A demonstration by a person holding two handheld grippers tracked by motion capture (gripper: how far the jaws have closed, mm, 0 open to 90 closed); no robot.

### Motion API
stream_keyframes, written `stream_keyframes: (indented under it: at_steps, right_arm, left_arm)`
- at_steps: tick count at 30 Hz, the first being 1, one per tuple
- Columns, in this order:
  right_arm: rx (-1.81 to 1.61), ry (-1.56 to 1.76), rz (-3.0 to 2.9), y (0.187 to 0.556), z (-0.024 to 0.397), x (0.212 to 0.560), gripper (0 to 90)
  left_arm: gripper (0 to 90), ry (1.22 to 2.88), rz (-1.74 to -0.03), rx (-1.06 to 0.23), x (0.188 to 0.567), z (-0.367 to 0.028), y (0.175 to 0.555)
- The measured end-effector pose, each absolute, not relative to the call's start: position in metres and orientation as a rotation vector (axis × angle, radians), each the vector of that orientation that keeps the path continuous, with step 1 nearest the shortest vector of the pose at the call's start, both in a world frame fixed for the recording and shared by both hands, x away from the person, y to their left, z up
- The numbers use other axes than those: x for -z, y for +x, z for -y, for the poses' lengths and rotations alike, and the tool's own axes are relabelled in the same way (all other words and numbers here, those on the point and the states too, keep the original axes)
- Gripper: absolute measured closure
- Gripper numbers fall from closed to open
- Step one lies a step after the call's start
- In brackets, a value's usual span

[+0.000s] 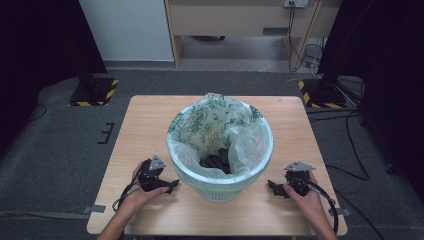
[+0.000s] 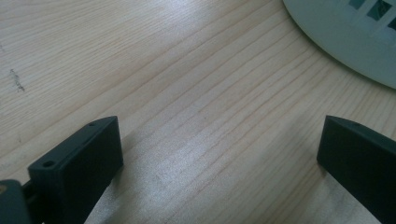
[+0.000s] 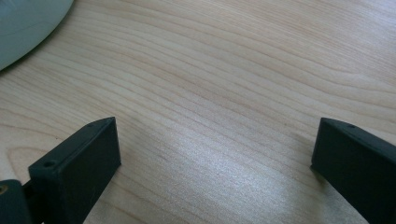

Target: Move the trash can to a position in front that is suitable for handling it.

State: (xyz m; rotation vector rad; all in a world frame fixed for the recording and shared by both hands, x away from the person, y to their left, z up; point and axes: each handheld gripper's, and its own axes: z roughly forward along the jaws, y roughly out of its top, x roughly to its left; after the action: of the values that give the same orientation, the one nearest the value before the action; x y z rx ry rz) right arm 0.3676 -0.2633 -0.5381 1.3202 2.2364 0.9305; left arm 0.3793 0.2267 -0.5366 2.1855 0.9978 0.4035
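A pale green waste basket point(image 1: 220, 192) stands in the middle of the wooden table point(image 1: 150, 120), lined with a green-patterned plastic bag point(image 1: 210, 117); something dark point(image 1: 216, 162) lies at its bottom. My left gripper point(image 1: 170, 186) rests on the table just left of the basket, jaws wide apart with bare wood between them point(image 2: 219, 144). The basket's wall point(image 2: 345, 37) shows at the upper right of the left gripper view. On the basket's right side, my right gripper point(image 1: 274, 187) is likewise open over bare wood point(image 3: 215, 144). The basket's edge point(image 3: 23, 28) sits at that view's upper left.
The table's front edge point(image 1: 210, 234) runs just behind both hands. On the grey floor around it are black stands with yellow-black striped bases point(image 1: 95, 92) point(image 1: 320, 92) and loose cables point(image 1: 350, 145) at the right.
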Motion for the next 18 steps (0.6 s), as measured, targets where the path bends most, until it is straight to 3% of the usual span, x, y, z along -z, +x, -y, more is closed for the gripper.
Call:
stream_keyframes:
  at_steps: [10, 18]
  right_arm:
    - [-0.926, 1.328, -2.223, 0.367, 0.264, 0.538, 1.1]
    - [-0.976, 1.317, -2.169, 0.364, 0.267, 0.533, 5.3]
  left_arm:
    - [2.4, 2.198, -0.925, -0.393, 0.525, -0.222, 0.372]
    - [2.7, 2.083, -0.831, -0.371, 0.500, -0.210, 0.360]
